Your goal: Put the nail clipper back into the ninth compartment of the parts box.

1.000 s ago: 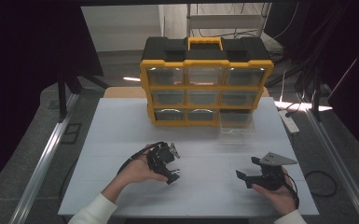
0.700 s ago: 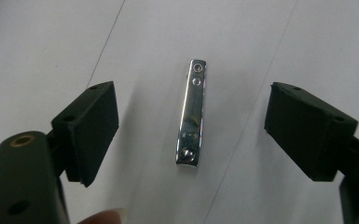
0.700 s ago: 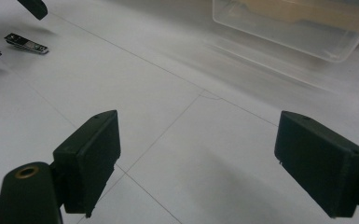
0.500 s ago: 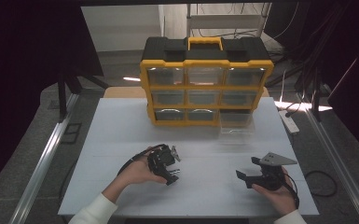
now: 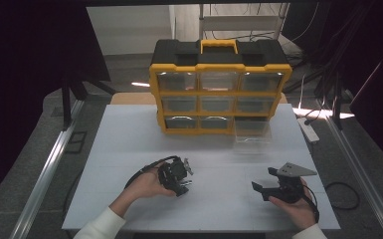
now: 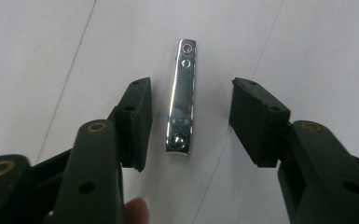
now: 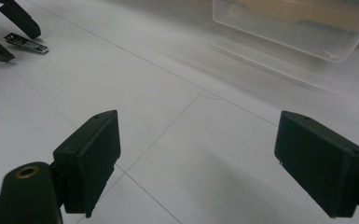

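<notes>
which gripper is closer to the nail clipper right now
Left. The left gripper has its open jaws on either side of the nail clipper, which lies flat on the table. The right gripper sits open well off to the side, nothing between its jaws.

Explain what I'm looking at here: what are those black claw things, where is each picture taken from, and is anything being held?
They are hand-held tools: a person grips a two-jaw left gripper and a right gripper. One camera looks down on the white table from above; the other two ride on the grippers, looking along their black jaws. Both grippers are open and hold nothing. A small metal nail clipper lies flat between the left one's jaws. At the back stands a yellow drawer organiser, with one clear drawer out on the table.
</notes>
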